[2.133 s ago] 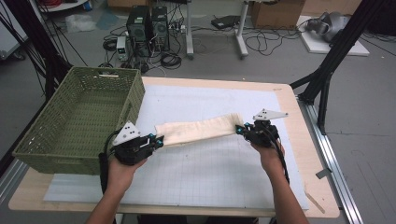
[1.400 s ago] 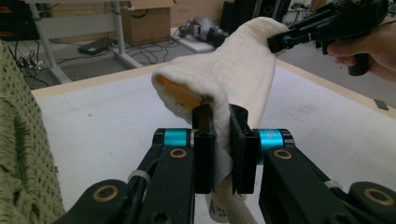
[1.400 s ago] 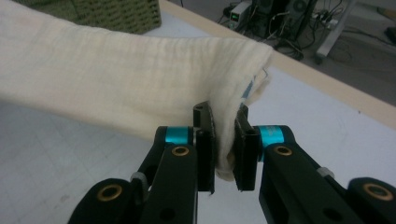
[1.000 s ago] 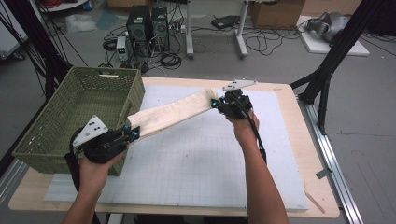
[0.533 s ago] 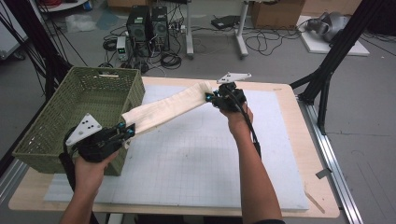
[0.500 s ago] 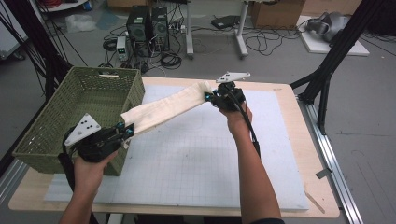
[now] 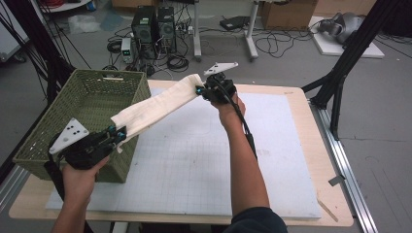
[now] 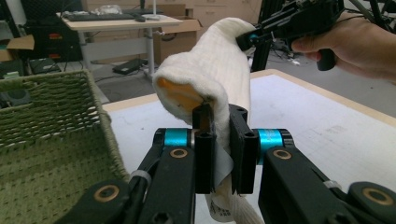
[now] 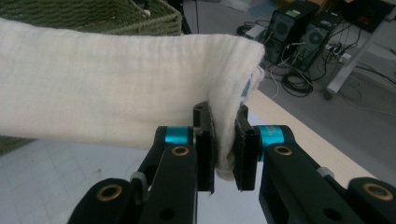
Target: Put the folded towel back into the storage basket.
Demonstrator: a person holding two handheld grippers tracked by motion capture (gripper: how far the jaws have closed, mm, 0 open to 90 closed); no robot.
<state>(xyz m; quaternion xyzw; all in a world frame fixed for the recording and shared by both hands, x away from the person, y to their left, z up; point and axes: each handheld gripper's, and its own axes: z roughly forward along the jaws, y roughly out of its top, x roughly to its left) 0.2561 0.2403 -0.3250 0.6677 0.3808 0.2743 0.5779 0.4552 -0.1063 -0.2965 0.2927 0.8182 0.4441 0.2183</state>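
A folded cream cloth (image 7: 155, 104) hangs stretched in the air between both grippers, sloping up from left to right. My left gripper (image 7: 118, 133) is shut on its lower end, beside the near right corner of the green wicker basket (image 7: 58, 141). My right gripper (image 7: 200, 90) is shut on the upper end, held high over the table's far middle. In the left gripper view the cloth (image 8: 210, 79) runs from my jaws up to the right gripper (image 8: 247, 41). The right gripper view has the cloth (image 9: 116, 79) spreading left from my jaws, with the basket (image 9: 116, 16) behind it.
A white gridded mat (image 7: 204, 160) covers most of the wooden table (image 7: 320, 145). The basket stands at the table's left side. Computer towers (image 7: 155, 22), cables and black frame posts (image 7: 340, 73) stand on the floor beyond the table.
Both grippers have carried the cloth leftward and up off the mat. The right gripper moved farther, toward the table's far side; the left one now sits by the basket's corner.
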